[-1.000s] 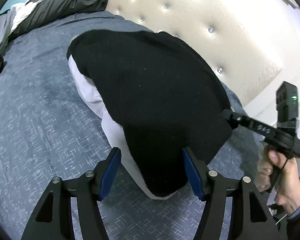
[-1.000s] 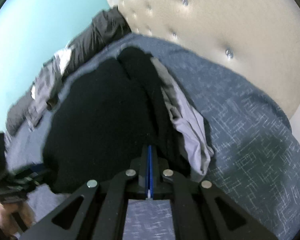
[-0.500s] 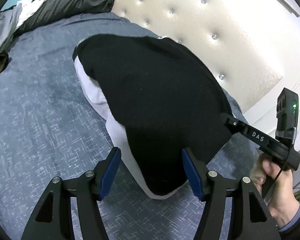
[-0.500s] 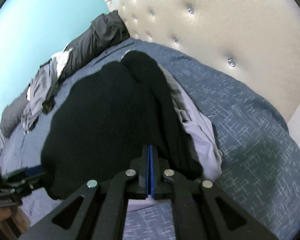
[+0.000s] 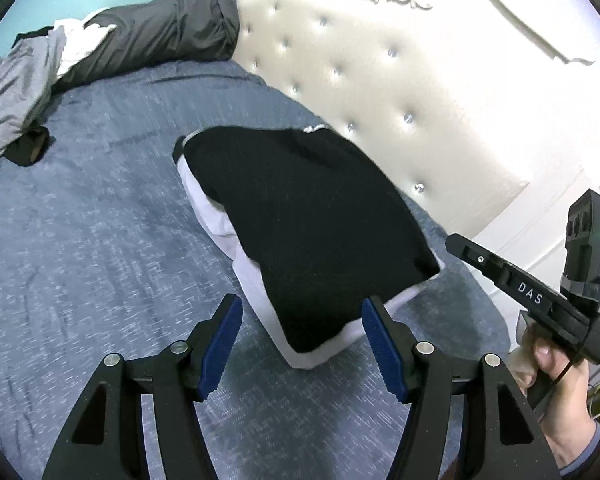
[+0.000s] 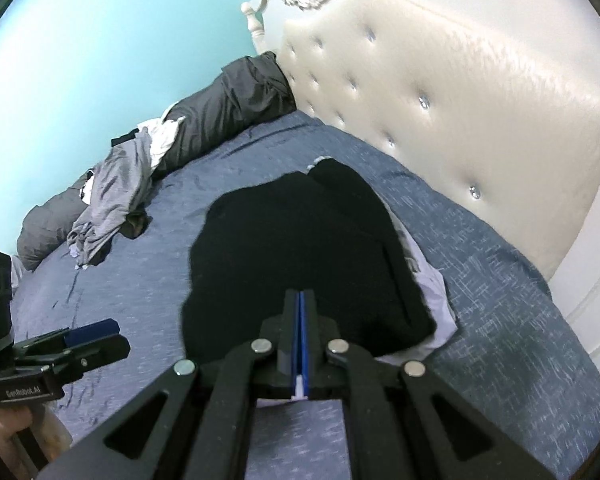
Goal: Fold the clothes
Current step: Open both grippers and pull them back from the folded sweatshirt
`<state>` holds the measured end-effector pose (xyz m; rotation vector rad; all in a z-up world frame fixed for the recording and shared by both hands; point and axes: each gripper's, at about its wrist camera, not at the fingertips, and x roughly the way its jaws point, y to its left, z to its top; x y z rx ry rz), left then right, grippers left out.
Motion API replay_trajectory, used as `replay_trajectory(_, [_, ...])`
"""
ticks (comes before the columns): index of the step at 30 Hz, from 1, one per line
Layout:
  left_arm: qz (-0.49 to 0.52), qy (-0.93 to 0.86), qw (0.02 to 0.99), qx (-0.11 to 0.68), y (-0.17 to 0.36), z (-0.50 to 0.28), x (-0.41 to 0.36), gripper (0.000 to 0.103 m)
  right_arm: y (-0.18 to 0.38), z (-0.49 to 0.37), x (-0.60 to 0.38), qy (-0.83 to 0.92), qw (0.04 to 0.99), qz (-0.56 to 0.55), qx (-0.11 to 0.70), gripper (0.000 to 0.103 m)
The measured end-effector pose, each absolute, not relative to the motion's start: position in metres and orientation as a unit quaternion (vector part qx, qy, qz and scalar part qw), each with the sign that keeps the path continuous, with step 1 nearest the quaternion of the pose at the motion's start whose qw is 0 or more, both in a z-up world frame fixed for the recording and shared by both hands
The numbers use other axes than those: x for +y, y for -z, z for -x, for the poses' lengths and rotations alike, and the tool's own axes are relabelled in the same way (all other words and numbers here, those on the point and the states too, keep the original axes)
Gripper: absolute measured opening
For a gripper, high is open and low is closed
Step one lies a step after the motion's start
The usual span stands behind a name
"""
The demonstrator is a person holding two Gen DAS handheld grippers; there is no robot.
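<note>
Progress: you have the black garment (image 5: 304, 220) folded to a compact rounded packet, lying on a white garment (image 5: 256, 280) that shows only as a border along its left and lower edges. I judge this piece essentially done; squaring the white layer may remain.

Location: packet sits centre frame in both views, on the bed (image 5: 100, 220), near the headboard (image 5: 380, 80) but apart from it.

Left to do: the loose pile (image 6: 108, 200) of grey and white clothes, middle left of the right wrist view, looks unfolded. By my reading that is your next work.

Left claw (image 5: 300, 344): released, jaws standing wide, nothing between the blue pads (image 5: 220, 348); the packet's near corner lies beyond them, untouched.

Right claw (image 6: 301, 344): clenched pad to pad. A small white sliver shows at the base of the pads; whether it is cloth I cannot tell.

Textures: black piece matte, dense, knit-like, soft rounded edges. White piece thin, smooth, creased. Bed cover blue-grey with a pale crosshatch fleck, lightly rumpled.

Surroundings: headboard cream, tufted, glossy, with bright studs; dark grey pillow (image 5: 160, 36) at upper left, slick-looking.
</note>
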<state>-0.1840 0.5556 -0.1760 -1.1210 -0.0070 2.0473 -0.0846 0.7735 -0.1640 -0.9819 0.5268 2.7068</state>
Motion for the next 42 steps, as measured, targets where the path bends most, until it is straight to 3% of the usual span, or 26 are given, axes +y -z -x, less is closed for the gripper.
replay_trajectory(42, [0.347,-0.843,0.410,0.004,0.036,0.066,0.422,0.069,0.032,-0.064,0.632,-0.943,0.136,0.266,0.145,0.002])
